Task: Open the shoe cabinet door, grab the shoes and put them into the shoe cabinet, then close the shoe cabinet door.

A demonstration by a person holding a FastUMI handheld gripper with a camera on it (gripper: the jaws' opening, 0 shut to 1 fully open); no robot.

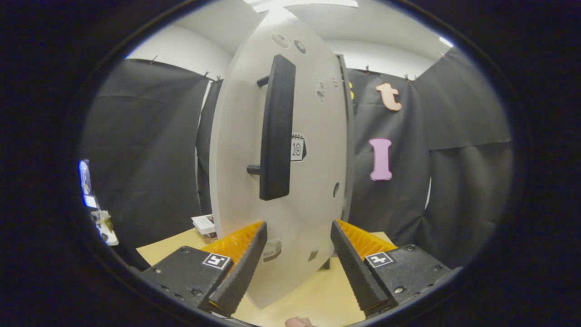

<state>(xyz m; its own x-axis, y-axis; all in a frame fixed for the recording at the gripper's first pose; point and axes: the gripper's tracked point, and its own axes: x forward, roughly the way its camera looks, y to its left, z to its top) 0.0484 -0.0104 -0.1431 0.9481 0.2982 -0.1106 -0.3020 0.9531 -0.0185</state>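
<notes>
Pale grey, matte panel: that is the shoe cabinet door [304, 150] I am facing, standing upright on the tan worktop [317, 295] and swung so I see its outer face at a slant. A long black bar handle [277, 129] runs vertically down the door, held off the surface by two short black pegs, one near its top and one lower down. Just beside the handle is a small sticker [297, 147] with dark print on it; I will not read it off, and the print is too warped to trust anyway. Two more small stickers [272, 250] sit low on the door, too blurred to read. Two round marks sit near the door's top, and a few small holes and a dark oval show on its right side.

My tool [298, 268] has its fingers spread wide, pinching nothing; the lower part of the door stands between them and just ahead, with the handle above and beyond the tips. Each finger base carries a square black-and-white marker [216, 261].

At the worktop's far left corner lies a small stack of booklets [205, 224], partly hidden behind the door.
</notes>
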